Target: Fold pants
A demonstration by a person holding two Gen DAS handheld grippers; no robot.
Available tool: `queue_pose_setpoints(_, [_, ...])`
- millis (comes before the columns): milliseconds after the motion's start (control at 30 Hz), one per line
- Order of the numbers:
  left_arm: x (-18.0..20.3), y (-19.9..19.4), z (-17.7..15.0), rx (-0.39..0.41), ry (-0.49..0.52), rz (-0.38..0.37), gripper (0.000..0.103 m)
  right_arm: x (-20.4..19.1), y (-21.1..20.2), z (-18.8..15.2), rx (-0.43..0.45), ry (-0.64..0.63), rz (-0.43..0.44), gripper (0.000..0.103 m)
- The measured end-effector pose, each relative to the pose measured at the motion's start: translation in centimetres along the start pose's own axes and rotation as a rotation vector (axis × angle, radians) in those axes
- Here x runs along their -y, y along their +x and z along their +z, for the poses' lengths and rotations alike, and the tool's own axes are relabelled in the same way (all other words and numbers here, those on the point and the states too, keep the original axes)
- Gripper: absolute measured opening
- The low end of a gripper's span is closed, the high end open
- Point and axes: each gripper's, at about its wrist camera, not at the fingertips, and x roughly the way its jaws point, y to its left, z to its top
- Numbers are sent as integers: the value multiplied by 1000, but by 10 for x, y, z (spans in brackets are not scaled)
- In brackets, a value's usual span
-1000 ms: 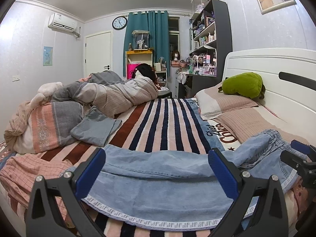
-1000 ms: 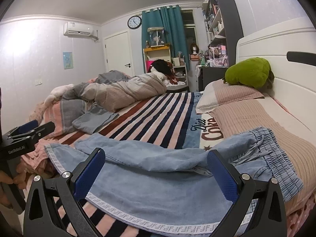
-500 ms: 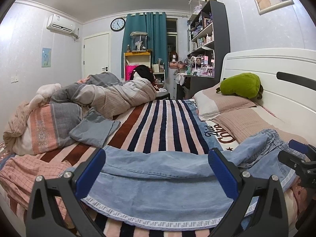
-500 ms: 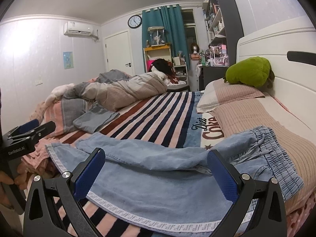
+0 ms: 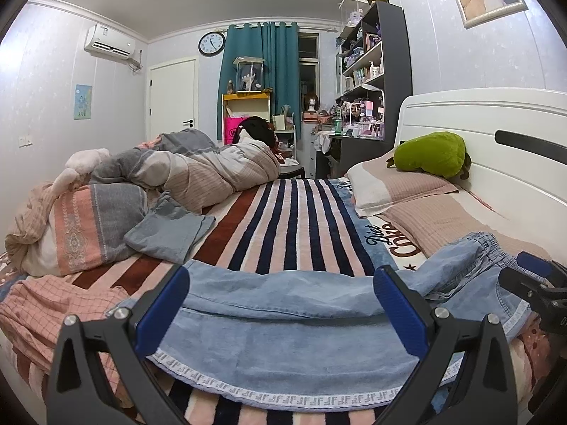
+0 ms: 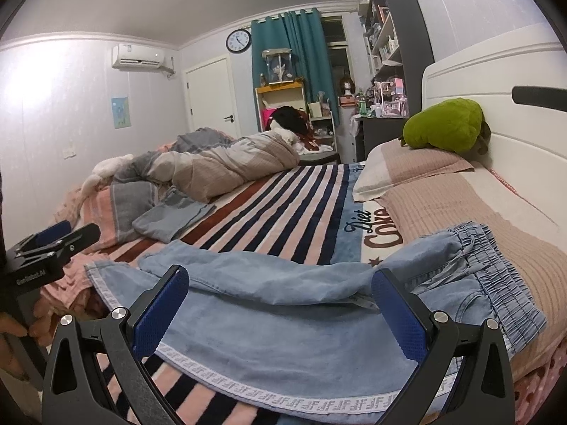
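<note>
Light blue denim pants [image 5: 283, 333] with a white patterned side stripe lie across the striped bed, waistband to the right [image 6: 496, 283], legs to the left. My left gripper [image 5: 280, 304] is open and empty just above the near edge of the pants. My right gripper [image 6: 280, 308] is open and empty, also over the near edge, closer to the waistband. Each gripper shows at the edge of the other's view: the right one [image 5: 535, 287], the left one [image 6: 53, 241].
A striped blanket [image 5: 294, 223] covers the bed. A folded grey cloth [image 5: 170, 233], a bundled quilt [image 5: 198, 173] and a pink checked cloth [image 5: 53, 304] lie left. Pillows [image 5: 397, 187], a green plush [image 5: 428, 156] and the white headboard [image 5: 496, 134] are right.
Both grippers have drifted slightly back and down; the pants sit a little higher in both views. Both stay open; the pants have not moved.
</note>
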Motion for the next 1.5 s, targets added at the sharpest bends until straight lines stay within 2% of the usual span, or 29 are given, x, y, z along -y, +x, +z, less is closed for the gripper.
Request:
queue_pose_setpoints(467, [-8, -1, -4, -24, -21, 0, 102, 4, -5, -2, -2, 23, -9, 102])
queue_pose_setpoints(733, [-20, 7, -12, -70, -63, -33, 102, 20, -7, -11, -41, 70, -3, 102])
queue_pose_setpoints(800, [-25, 11, -16, -88, -77, -49, 102, 27, -6, -15, -48, 91, 1, 99])
queue_pose_setpoints(833, [-29, 14, -20, -99, -83, -51, 102, 32, -7, -19, -55, 107, 7, 93])
queue_pose_setpoints(867, [-33, 17, -25, -116, -90, -51, 102, 35, -7, -23, -62, 117, 11, 86])
queue_pose_setpoints(1067, [-57, 42, -64, -245, -133, -53, 102, 65, -2, -63, -178, 182, 5, 70])
queue_pose_setpoints(1300, [-71, 69, -119, -399, -188, -59, 102, 90, 17, -128, -354, 318, 47, 68])
queue_pose_setpoints(1500, [-77, 95, -154, -506, -252, -92, 96, 94, 44, -152, -429, 396, 87, 66])
